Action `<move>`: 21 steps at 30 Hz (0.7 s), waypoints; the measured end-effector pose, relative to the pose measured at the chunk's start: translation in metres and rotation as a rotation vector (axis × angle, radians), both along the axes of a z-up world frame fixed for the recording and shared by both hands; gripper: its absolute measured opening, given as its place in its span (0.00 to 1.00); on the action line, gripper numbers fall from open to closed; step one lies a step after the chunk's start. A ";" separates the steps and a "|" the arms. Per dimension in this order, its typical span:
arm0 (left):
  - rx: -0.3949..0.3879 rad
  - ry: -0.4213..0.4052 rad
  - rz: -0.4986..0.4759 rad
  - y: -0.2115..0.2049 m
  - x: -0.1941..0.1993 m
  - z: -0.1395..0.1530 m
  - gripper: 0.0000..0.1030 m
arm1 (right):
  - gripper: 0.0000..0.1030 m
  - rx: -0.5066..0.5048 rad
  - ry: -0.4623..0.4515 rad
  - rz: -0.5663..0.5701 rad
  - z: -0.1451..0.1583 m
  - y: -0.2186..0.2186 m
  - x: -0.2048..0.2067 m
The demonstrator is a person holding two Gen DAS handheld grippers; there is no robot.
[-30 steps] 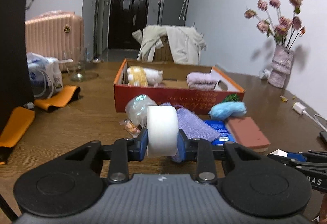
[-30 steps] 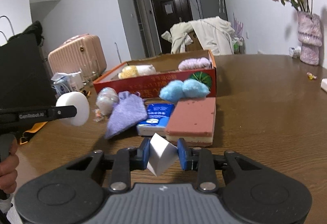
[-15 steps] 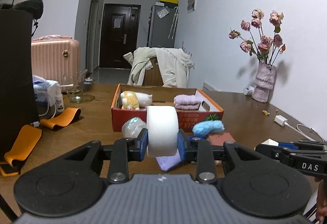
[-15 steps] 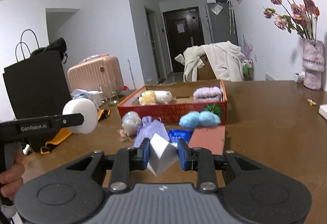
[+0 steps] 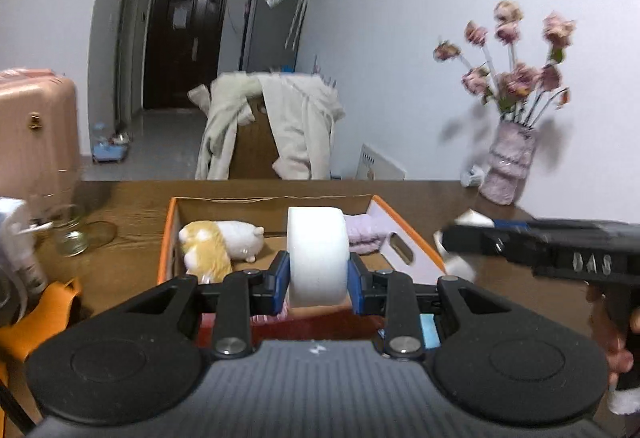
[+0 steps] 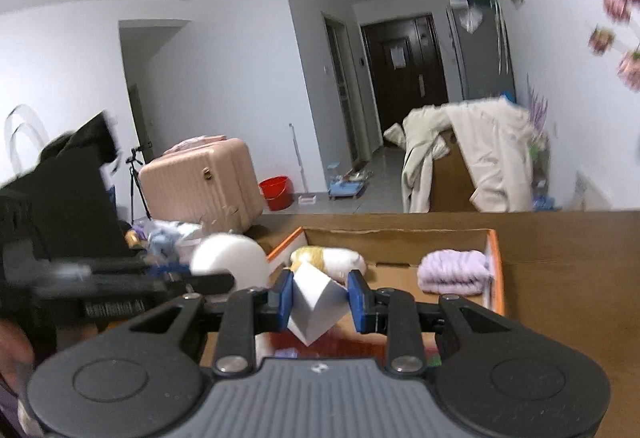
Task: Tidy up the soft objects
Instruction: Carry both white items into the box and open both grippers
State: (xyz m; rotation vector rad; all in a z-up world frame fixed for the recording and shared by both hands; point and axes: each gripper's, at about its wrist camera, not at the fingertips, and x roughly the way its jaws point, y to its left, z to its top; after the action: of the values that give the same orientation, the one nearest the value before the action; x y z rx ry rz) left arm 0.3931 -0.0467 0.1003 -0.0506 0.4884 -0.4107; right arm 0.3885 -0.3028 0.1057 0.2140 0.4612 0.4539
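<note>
The left gripper (image 5: 318, 276) is clamped on a white round foam disc (image 5: 317, 256), held on edge between both blue-padded fingers (image 5: 279, 282). The right gripper (image 6: 318, 300) is clamped on a white angular foam block (image 6: 314, 304), one corner pointing down below the pads.

Both grippers are raised above the near wall of an open orange-rimmed cardboard box (image 5: 170, 234) standing on a brown wooden table (image 5: 132, 198). Box contents:
- a yellow-and-white plush toy (image 5: 216, 244) lying at the left side
- a lilac knitted bundle (image 6: 454, 272) lying at the right side, against the right wall

In the left wrist view the right gripper enters from the right, blurred. A pale pink vase of dried pink flowers (image 5: 506, 166) stands on the table beyond the box. A pink ribbed suitcase (image 6: 200, 184) stands past the table's left side
</note>
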 end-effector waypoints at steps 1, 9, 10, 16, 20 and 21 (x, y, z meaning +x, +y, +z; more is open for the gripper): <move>0.009 0.024 -0.001 -0.003 0.019 -0.002 0.29 | 0.27 0.011 0.040 0.000 -0.002 -0.001 0.027; -0.016 0.170 -0.011 -0.025 0.162 -0.027 0.29 | 0.29 0.028 0.235 -0.029 -0.040 0.008 0.182; -0.015 0.170 -0.023 -0.028 0.175 -0.033 0.30 | 0.30 0.019 0.251 -0.051 -0.047 0.009 0.196; 0.009 0.244 -0.021 -0.044 0.224 -0.066 0.44 | 0.34 0.067 0.359 -0.101 -0.090 0.003 0.244; 0.018 0.238 -0.017 -0.042 0.226 -0.072 0.57 | 0.52 0.094 0.371 -0.101 -0.098 0.001 0.249; 0.022 0.241 -0.009 -0.039 0.226 -0.072 0.60 | 0.52 0.095 0.368 -0.103 -0.098 0.001 0.248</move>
State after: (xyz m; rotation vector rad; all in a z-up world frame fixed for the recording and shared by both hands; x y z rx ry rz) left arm 0.6188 -0.0861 0.0280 -0.0769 0.7303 -0.4103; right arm 0.6365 -0.3021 0.0077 0.4144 0.7852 0.3351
